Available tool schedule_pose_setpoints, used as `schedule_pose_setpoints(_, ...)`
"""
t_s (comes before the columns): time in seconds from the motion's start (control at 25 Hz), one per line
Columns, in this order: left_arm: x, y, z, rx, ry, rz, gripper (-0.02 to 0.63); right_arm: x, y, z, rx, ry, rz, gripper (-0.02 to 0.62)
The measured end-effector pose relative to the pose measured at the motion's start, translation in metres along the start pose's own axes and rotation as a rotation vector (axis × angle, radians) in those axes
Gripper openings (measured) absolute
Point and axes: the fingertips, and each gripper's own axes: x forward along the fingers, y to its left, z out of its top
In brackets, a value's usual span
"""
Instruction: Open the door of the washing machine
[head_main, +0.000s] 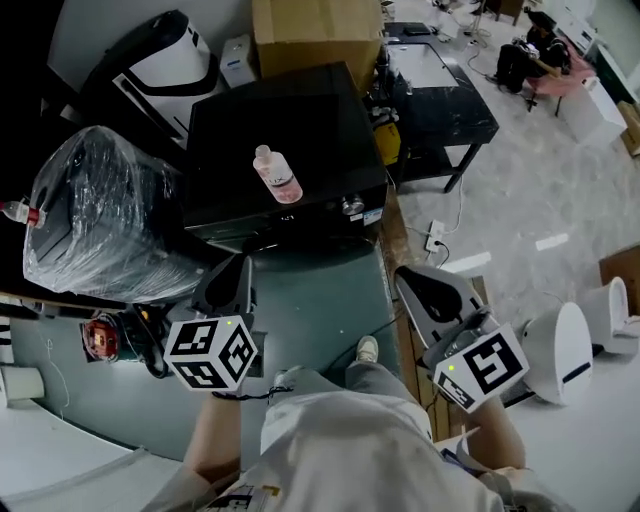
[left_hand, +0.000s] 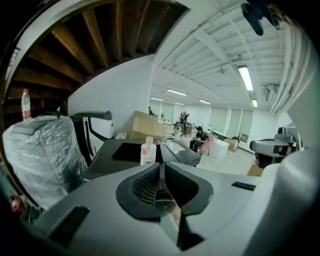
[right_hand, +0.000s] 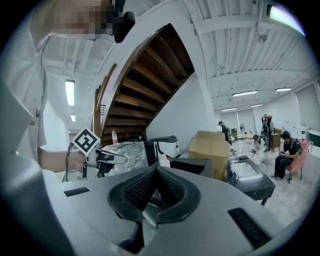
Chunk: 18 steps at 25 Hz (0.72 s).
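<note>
Door not yet reached
Left gripper and right gripper, both closed and empty, hover off the washing machine's front edge

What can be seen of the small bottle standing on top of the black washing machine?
The bottle is small and looks like pale, translucent plastic, with a whitish cap on top and a pink label on its body. In the left gripper view the label reads LUX. It stands upright and capped on the flat black top of the washing machine, near the middle and somewhat toward the front edge. Only that top touches it.
</note>
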Motion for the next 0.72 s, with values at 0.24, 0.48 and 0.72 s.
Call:
schedule_pose_setpoints(0.24, 0.018, 0.01, -0.024, -0.276, 0.032, 0.077, 0.105, 0.024, -0.014, -0.016, 0.051, 0.026, 0.099, 0.028)
schedule_pose_setpoints(0.48, 0.034, 0.03, -0.047, -0.59, 0.035, 0.118, 0.143, 0.048, -0.015, -0.02, 0.068, 0.056, 0.146, 0.028)
schedule_pose_setpoints(0.72, 0.064, 0.044, -0.081, -0.771, 0.091, 0.124, 0.174, 0.072, -0.013, -0.025, 0.07, 0.087, 0.133, 0.028)
